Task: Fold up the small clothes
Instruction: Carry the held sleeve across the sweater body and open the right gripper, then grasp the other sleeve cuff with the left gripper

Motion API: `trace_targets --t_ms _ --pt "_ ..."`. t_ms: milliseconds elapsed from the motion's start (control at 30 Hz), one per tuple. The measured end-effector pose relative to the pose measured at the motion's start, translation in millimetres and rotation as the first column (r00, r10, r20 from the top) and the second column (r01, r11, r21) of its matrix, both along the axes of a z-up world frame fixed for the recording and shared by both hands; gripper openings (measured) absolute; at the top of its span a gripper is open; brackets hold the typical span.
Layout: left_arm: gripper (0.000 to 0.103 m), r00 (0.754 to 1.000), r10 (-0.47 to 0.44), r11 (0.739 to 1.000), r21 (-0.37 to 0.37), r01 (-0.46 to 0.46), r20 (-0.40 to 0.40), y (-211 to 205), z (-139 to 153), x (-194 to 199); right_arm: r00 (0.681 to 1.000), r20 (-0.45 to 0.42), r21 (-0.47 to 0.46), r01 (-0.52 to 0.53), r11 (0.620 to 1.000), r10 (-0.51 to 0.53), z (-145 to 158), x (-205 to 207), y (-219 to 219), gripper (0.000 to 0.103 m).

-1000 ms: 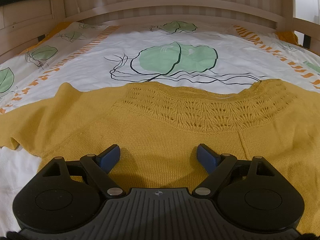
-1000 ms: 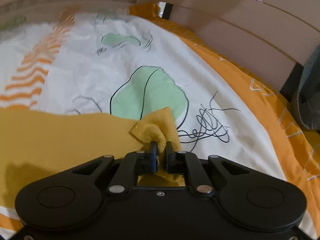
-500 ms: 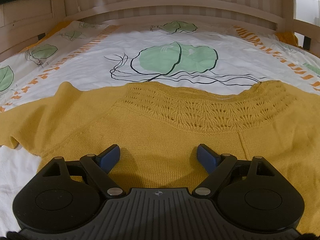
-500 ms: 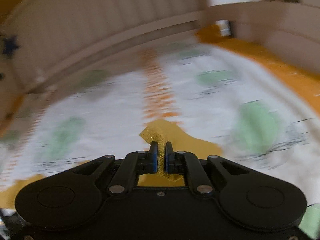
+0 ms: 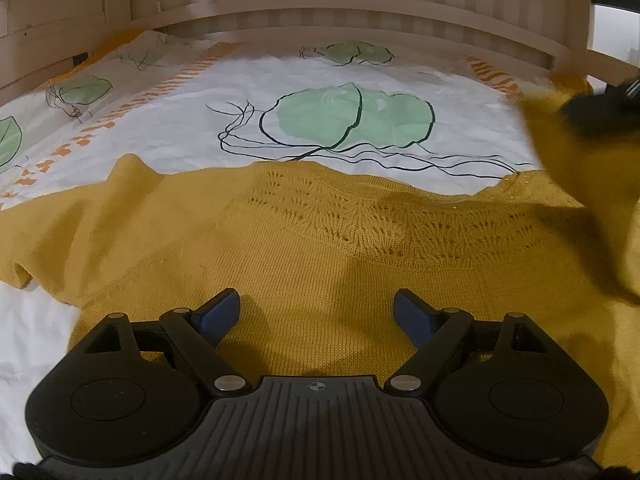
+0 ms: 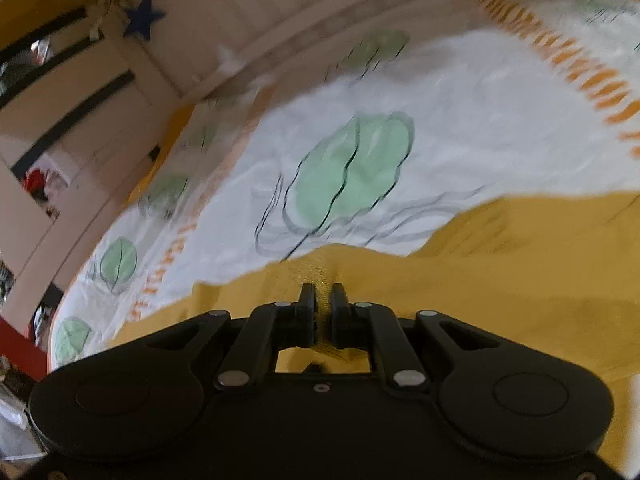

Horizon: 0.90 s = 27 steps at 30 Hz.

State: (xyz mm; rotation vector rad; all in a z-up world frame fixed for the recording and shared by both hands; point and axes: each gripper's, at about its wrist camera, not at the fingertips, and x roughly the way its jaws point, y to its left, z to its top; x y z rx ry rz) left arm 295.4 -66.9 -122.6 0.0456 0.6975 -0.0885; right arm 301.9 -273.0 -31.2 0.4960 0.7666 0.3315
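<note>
A mustard-yellow knitted sweater (image 5: 304, 248) lies spread on the bed, lace yoke toward the headboard. My left gripper (image 5: 317, 307) is open and hovers low over the sweater's body, holding nothing. My right gripper (image 6: 322, 295) is shut on the sweater's right sleeve (image 6: 316, 276). In the left wrist view that lifted sleeve (image 5: 580, 168) hangs blurred at the right edge, with the right gripper (image 5: 600, 110) as a dark blur above it. The left sleeve (image 5: 60, 240) lies flat to the left.
The bed has a white cover (image 5: 360, 92) with green leaf prints and orange stripes. A beige headboard (image 5: 340, 4) runs along the far side, and a wooden rail (image 5: 48, 40) along the left. A blue star (image 6: 142, 18) hangs on the headboard.
My right gripper has lifted the right sleeve off the bed and swung it left, over the sweater; it now shows in the left wrist view. My left gripper has stayed in place, open.
</note>
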Motion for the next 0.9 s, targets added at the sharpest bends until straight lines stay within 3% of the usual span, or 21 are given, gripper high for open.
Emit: trace_targets --t_ms 167,233,333,467,567,633,900 --pt "0.084 0.998 -0.054 0.998 -0.034 0.053 -0.042 10 6 2 1.000 -0.014 -0.046 -0.026 0.999 0.025 -12 -8 7 0.026" --pt "0.084 0.993 -0.097 0.995 -0.035 0.095 -0.061 13 9 0 1.000 0.000 -0.078 -0.008 0.997 0.008 -6 -14 -3 0.043" --pt "0.083 0.986 -0.142 0.989 -0.048 0.139 -0.089 20 14 -4 0.999 0.030 -0.163 0.043 0.986 -0.039 2 -25 -24 0.047" --pt "0.076 0.978 -0.161 0.979 -0.149 0.141 -0.130 29 26 -1 0.994 0.054 -0.318 0.106 0.942 -0.093 1 -41 -48 0.047" --pt "0.075 0.970 -0.192 0.956 -0.250 0.150 -0.150 28 35 7 0.987 0.097 -0.399 0.157 0.903 -0.128 -7 -58 -61 0.047" --pt "0.072 0.964 -0.218 0.943 -0.286 0.169 -0.150 21 40 12 0.981 0.120 -0.408 0.188 0.893 -0.151 -14 -67 -67 0.047" --pt "0.068 0.931 -0.289 0.937 -0.266 0.226 -0.224 -24 33 33 0.973 0.101 -0.337 0.231 0.913 -0.209 -34 -73 -86 0.047"
